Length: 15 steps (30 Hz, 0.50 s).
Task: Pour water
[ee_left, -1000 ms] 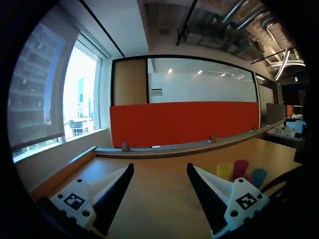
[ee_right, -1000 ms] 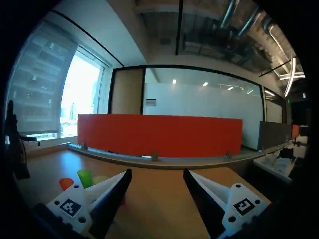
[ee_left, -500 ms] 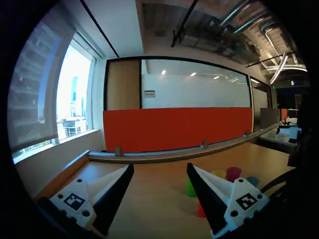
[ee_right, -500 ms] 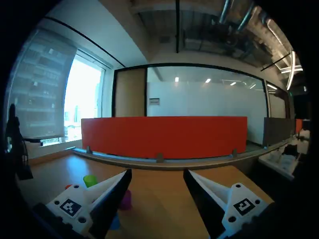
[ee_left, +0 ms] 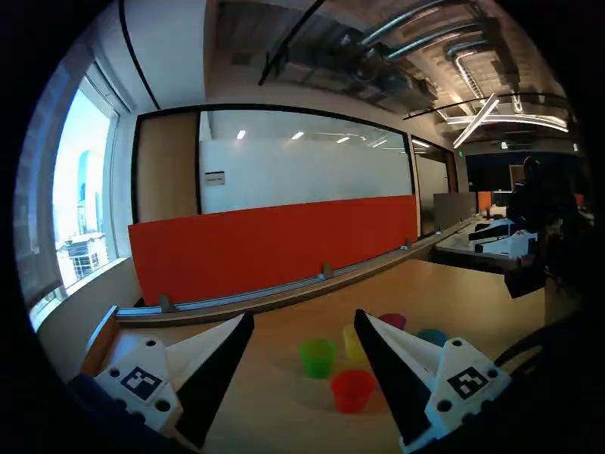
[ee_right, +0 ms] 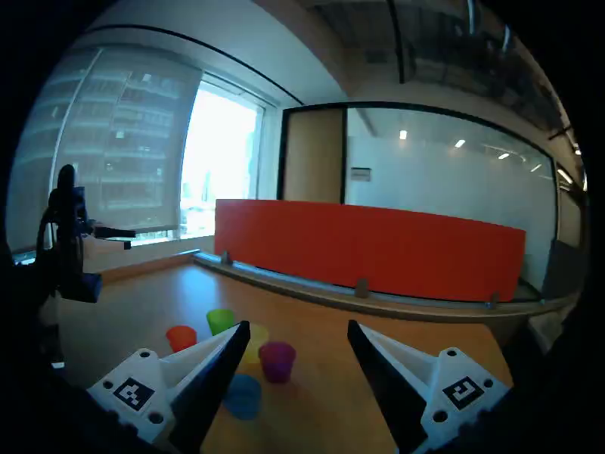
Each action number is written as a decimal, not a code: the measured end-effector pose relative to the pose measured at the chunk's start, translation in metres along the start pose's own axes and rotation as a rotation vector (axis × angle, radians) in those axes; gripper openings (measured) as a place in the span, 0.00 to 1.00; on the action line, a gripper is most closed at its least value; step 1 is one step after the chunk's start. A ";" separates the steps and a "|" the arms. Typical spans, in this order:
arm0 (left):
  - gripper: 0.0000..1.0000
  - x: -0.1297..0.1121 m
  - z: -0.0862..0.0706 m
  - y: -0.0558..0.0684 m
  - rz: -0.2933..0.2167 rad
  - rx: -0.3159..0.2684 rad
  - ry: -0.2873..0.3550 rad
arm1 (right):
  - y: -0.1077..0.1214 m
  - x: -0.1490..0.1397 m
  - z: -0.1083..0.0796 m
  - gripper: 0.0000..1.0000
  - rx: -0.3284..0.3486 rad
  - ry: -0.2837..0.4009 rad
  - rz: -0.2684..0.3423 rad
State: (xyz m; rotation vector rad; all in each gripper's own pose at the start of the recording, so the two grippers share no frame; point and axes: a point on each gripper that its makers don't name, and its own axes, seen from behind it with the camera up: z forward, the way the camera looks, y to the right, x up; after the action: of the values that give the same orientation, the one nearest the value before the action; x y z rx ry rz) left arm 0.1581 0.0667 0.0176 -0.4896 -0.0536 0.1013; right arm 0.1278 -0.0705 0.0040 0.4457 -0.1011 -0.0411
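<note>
Right. Left gripper: jaws wide apart, nothing between them. Right gripper: also apart and empty. Both hang above the wooden desk.

Task items: five small coloured cups stand upright in a tight cluster on the desk, ahead of both grippers. In the left gripper view the red cup is nearest and the green cup is just behind it. The yellow cup, purple cup and blue cup sit partly behind my right-hand finger. I cannot tell from this low angle which cup, if any, holds water.

Handling, my estimate: thin plastic, very light when empty, smooth and tapered. Such a wall would flex under a hard squeeze and could slide upward out of the jaws. I would grip across the body at mid-height, below the rim, with gentle pressure. A filled cup would need a level carry.

Obstructions: the cups stand near one another, so an open finger going in for an inner cup may knock a neighbour. The outer ones, red or blue, look easiest to reach.

Surroundings: an orange divider runs along the desk's far edge, and a bright window sits beyond; neither stands in the way.
</note>
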 end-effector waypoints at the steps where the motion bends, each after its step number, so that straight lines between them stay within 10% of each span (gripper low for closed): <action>1: 0.99 0.001 0.002 0.001 0.006 -0.015 -0.004 | -0.003 0.000 0.001 1.00 0.018 -0.008 0.000; 15: 0.99 -0.016 0.032 0.004 0.034 -0.157 -0.088 | -0.031 -0.018 0.008 1.00 0.210 -0.140 -0.049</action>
State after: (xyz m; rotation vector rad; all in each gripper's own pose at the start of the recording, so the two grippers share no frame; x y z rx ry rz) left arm 0.1396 0.0831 0.0436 -0.6434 -0.1400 0.1530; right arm 0.1089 -0.1009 -0.0039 0.6556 -0.2339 -0.1112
